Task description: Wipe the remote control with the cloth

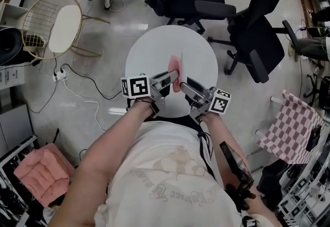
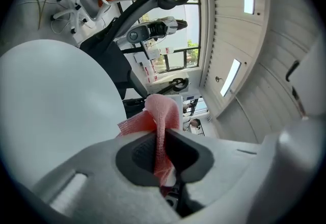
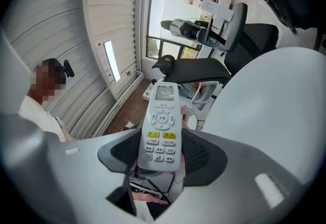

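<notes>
Left hand-held gripper (image 2: pixel 162 154) is clamped on the pink cloth (image 2: pixel 163 111). Right hand-held gripper (image 3: pixel 162 156) is clamped on the remote control (image 3: pixel 161 123), button side exposed for wiping. Both are held above the round counter (image 1: pixel 147 53), tips facing. Cloth-remote contact is unclear, probably none.

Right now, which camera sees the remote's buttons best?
The right gripper view: the remote faces the camera, buttons and screen showing, between the jaws. The left gripper view shows the cloth, no remote; in the head view it can't be made out.
</notes>
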`<state>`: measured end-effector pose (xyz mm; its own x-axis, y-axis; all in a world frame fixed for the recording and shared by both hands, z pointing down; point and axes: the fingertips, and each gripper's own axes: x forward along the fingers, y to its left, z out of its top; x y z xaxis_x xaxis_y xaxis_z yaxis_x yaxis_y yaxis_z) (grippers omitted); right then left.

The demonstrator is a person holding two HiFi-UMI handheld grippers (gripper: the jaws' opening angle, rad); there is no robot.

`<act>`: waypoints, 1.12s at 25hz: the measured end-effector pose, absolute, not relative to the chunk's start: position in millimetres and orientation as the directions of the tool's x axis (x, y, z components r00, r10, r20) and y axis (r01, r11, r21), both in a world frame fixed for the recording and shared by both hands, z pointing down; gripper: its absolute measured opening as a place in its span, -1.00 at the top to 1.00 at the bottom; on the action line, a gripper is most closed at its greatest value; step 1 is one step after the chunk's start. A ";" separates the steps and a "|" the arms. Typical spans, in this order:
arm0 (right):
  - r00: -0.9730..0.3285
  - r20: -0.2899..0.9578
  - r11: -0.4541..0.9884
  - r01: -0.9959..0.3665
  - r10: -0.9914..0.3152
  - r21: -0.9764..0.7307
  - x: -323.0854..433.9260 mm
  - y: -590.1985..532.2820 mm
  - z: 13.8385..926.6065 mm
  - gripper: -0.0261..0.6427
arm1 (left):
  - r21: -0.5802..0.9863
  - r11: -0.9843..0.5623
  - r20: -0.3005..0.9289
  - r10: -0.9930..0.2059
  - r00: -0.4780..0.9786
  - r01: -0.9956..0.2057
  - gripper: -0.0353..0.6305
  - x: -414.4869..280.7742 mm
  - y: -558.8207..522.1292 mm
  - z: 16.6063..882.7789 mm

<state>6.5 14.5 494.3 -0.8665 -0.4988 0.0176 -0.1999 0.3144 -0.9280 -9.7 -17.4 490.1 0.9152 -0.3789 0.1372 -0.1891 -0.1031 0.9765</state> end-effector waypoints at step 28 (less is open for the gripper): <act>-0.903 0.051 0.400 -0.239 -0.426 -0.885 3.1 7.6 484.7 0.16 | 0.982 -0.130 0.096 -0.275 0.957 -0.136 0.80 -7.0 -23.1 481.5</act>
<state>3.1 7.6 484.7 -0.9033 -0.4261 0.0509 -0.2385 0.3999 -0.8850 -7.0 -23.1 481.5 0.9565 -0.2752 0.0963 -0.1362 -0.1299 0.9821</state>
